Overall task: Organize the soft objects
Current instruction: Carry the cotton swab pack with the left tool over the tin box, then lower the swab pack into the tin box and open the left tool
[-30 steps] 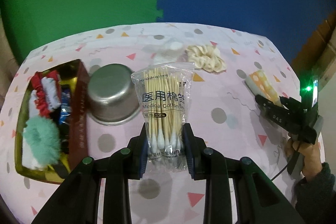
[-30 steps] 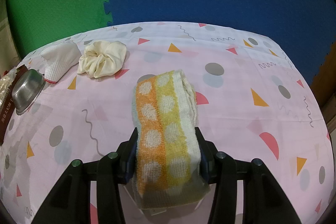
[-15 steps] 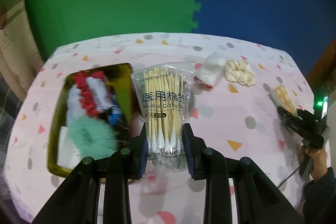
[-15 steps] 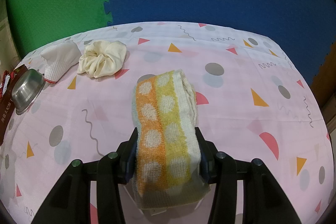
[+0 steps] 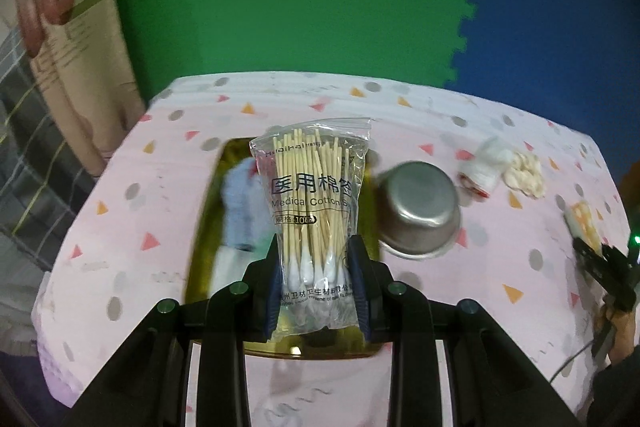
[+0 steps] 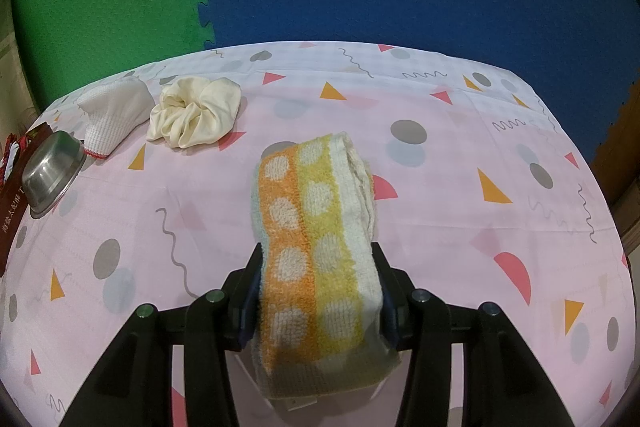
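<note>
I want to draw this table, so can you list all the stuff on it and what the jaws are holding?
Cotton swab bag: one, clear with pale sticks, in the left jaws, over the tray.
Tray: one, gold, table's left part, holding blurred soft things.
Metal bowl: one, silver, upside down, right of the tray.
White cloth: one, red-trimmed, far side.
Scrunchie: one, cream, beside the white cloth.
Towel: one, orange, yellow and white with dots, in the right jaws.
Tablecloth: one, pink, patterned.
Left gripper: black, shut on the bag.
Right gripper: black, shut on the towel.
</note>
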Tool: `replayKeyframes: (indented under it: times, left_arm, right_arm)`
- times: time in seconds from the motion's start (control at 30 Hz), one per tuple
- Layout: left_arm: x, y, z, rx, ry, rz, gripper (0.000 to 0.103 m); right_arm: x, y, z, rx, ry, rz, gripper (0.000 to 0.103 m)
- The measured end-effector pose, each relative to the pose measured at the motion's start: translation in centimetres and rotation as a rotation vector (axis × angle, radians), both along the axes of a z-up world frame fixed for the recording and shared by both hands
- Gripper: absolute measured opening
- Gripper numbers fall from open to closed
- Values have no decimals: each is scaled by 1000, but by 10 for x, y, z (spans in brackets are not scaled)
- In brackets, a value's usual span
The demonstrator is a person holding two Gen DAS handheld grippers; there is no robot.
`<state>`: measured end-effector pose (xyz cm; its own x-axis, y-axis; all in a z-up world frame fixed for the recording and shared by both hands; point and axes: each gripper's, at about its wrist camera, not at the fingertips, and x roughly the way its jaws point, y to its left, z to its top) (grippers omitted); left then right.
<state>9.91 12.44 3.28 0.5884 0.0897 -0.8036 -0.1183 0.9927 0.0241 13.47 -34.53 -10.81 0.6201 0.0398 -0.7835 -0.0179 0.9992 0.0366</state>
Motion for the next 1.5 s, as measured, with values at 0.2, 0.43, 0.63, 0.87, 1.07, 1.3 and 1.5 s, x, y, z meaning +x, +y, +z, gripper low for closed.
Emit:
replayKeyframes:
  times: [0.2,0.43,0.63,0.87,1.07,1.3,1.5]
  left_arm:
    - [8,36,-2,45,11,71,27]
    - [20,58,-24,4,34,98,27]
    - [38,62,-47,-6,62,88,27]
    - [63,64,-64,-23,56,75,28]
    - [73,68,-75,-9,73,73,30]
    - [67,66,-70,1,53,68,59]
    - [54,61,-50,27,-9,60,61]
  right_arm:
    - [0,0,0,0,0,0,49]
    - [0,0,0,-1,0,0,49]
    - [0,0,0,-1,0,0,49]
    - [0,-1,0,-3,1,0,49]
    - [0,-2,0,-4,1,1,49]
    - [0,-1,0,-5,1,1,49]
    - [0,0,0,-7,1,2,50]
